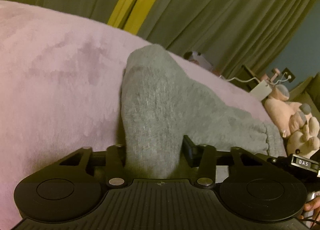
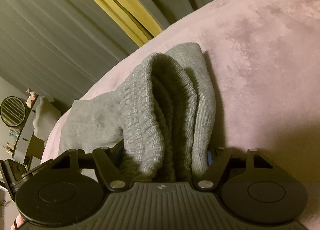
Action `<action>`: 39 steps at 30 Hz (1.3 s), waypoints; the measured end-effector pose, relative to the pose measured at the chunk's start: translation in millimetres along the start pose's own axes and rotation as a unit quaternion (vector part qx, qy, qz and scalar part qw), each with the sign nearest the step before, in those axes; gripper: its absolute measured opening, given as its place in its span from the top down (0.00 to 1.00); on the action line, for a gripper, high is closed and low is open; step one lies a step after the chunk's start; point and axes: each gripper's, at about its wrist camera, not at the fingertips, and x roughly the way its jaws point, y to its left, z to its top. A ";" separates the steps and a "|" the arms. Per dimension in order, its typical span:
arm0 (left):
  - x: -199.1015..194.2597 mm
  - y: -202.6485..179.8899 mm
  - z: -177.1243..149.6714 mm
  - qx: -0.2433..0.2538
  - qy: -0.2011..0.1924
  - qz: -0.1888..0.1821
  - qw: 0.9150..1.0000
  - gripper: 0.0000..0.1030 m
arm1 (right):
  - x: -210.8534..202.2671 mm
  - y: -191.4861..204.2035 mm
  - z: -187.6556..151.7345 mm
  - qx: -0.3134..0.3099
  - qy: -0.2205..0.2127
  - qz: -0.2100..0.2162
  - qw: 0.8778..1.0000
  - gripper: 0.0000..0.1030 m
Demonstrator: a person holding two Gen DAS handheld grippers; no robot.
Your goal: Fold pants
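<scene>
Between the jaws of the left gripper a bunched stretch of the grey pants is clamped, the jaws drawn in tight against the cloth. Between the jaws of the right gripper the ribbed waistband, gathered in several layers, is pinched likewise. Beyond both sets of fingers the rest of the garment is draped on the pink blanket, lifted at the held ends. Two separate holds are judged to be kept so that one edge can be carried over as a straight fold. Green curtains hang farther off.
</scene>
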 end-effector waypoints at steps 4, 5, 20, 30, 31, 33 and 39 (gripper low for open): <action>-5.5 -1.2 0.9 -0.010 -0.016 -0.007 1.000 0.65 | -9.4 10.0 1.1 -0.003 -0.013 0.002 1.000 0.38; -6.7 -2.5 1.2 -0.009 -0.020 -0.005 1.000 0.67 | -11.6 13.3 1.5 -0.005 -0.017 0.003 1.000 0.39; -19.0 -38.6 39.3 0.040 -0.113 -0.016 0.993 0.70 | -27.2 58.7 47.1 -0.056 -0.079 0.018 0.995 0.46; -34.1 -23.7 31.0 0.007 -0.081 0.109 0.991 0.20 | -32.8 65.6 39.8 -0.123 -0.096 -0.091 0.984 0.13; -40.1 -23.1 27.2 -0.004 -0.081 0.095 0.992 0.19 | -33.9 69.1 29.4 -0.134 -0.098 -0.083 0.983 0.14; -49.3 -24.2 20.9 -0.022 -0.086 0.067 0.994 0.19 | -35.7 76.2 11.6 -0.145 -0.105 -0.066 0.982 0.25; -52.1 -45.4 -5.2 0.020 -0.079 0.038 0.996 0.18 | -50.4 82.4 -5.1 -0.151 -0.168 -0.107 0.968 0.66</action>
